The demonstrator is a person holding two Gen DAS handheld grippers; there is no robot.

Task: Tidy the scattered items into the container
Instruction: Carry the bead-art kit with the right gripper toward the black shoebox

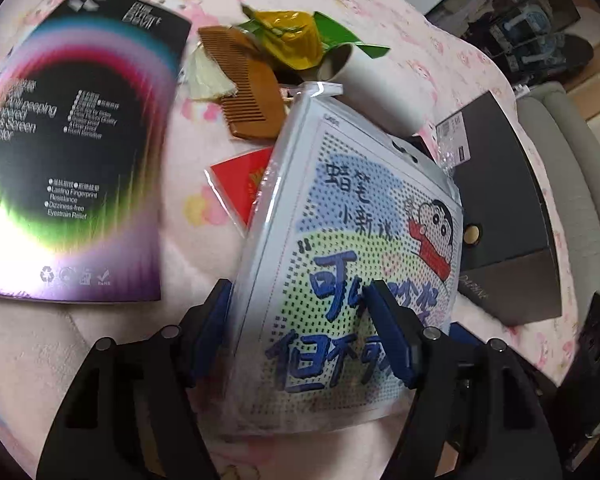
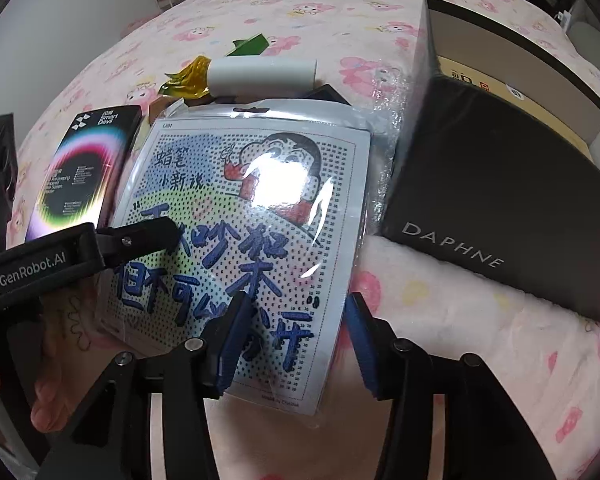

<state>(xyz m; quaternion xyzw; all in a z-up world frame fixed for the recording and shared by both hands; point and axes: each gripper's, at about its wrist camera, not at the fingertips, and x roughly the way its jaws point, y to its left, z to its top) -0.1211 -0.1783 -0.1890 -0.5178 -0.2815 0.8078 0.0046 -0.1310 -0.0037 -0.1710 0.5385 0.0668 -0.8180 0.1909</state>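
A cartoon sheet in a clear plastic bag (image 1: 360, 240) (image 2: 252, 216) lies tilted over the clutter on the pink bedspread. My left gripper (image 1: 304, 328) is open around its lower left part: one pad sits beside its edge and the other over its printed face. One of the left fingers (image 2: 148, 234) shows on the sheet in the right wrist view. My right gripper (image 2: 296, 344) is open, with the sheet's lower right corner between its pads. The black DAPHNE box (image 2: 500, 200) (image 1: 500, 216) stands just right of the sheet.
A screen protector pack (image 1: 68, 152) (image 2: 80, 172) lies left of the sheet. Beyond it are a wooden comb (image 1: 248, 92), a yellow-green wrapper (image 1: 292, 36), a white tube (image 1: 364, 76) (image 2: 260, 76) and a red packet (image 1: 240, 180). Bubble wrap (image 2: 380, 120) lies by the box. A person's hand (image 2: 48, 396) holds the left gripper.
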